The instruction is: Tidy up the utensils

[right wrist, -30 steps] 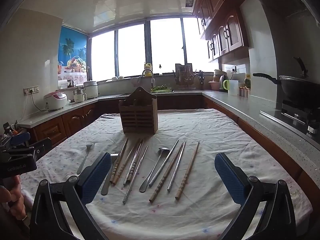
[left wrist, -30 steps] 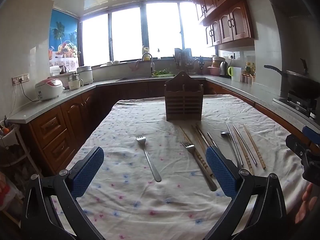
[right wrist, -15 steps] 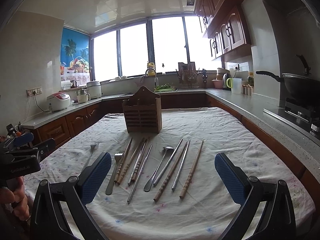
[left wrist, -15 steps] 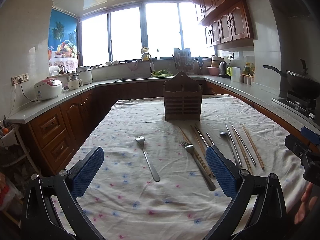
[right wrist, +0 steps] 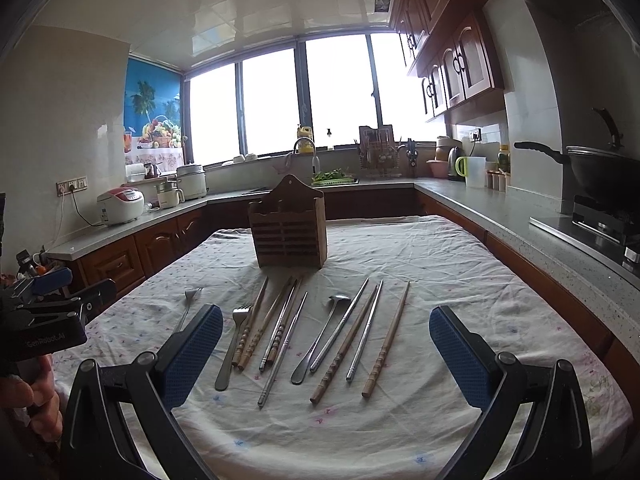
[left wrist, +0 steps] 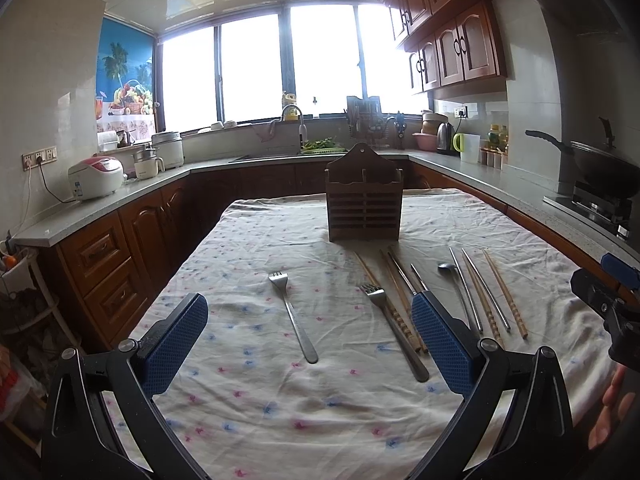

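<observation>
**Both tools poised, nothing picked up yet**

From the left wrist view, the left gripper (left wrist: 310,340) hangs above the near end of the bench (left wrist: 280,420) with its jaws spread wide and empty. A lone fork (left wrist: 293,317) lies dead ahead between them, tines pointing away toward the wooden utensil holder (left wrist: 363,200), handle end nearest the jaws. A second fork (left wrist: 394,332) lies just inside the right-hand pad, beside a wooden chopstick.

From the right wrist view, the right gripper (right wrist: 326,354) is likewise wide open and holds nothing. Spread before it lie wooden and metal chopsticks (right wrist: 386,340) and a spoon (right wrist: 320,340), all running lengthwise toward the holder, which stands upright farther back.

I'd judge the lone fork falls to the left tool, the chopsticks to the right; either grasp wants the jaws closing across the shaft.
</observation>
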Demonstrator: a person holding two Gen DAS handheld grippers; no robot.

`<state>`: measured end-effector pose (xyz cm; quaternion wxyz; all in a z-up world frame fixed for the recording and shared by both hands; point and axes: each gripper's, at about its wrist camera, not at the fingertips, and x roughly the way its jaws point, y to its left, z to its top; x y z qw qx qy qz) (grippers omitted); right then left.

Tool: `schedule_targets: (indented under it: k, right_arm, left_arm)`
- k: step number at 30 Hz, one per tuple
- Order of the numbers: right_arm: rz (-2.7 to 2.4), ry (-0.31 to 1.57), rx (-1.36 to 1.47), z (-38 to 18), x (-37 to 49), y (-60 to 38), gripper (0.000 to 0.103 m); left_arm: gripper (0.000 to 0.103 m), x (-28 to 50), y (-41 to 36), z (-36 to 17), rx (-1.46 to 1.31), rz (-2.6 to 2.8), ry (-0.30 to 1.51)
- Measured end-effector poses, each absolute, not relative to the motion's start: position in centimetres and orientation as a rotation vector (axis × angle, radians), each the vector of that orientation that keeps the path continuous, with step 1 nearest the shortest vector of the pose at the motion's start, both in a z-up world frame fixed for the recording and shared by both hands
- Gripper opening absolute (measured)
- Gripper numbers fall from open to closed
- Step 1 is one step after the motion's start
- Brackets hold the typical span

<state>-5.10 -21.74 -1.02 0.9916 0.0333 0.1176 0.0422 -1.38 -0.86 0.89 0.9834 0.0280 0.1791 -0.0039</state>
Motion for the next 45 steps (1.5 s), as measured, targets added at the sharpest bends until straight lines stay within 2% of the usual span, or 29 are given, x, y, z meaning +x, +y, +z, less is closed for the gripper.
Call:
schedule_targets:
  k: [32,45]
  right_arm:
    - [0.095,0.248,0.075,-1.0,-4.8,-21.8,0.103]
    - [0.125,0.327,0.112,-0.7,-2.3,-22.5,0.103]
  left_arm:
    - [0.103,-0.4,-1.0,0.5,0.036,-0.026,0.396]
    - [0.103,4.6,-0.2,-0.1,-0.071,-0.112,0.574]
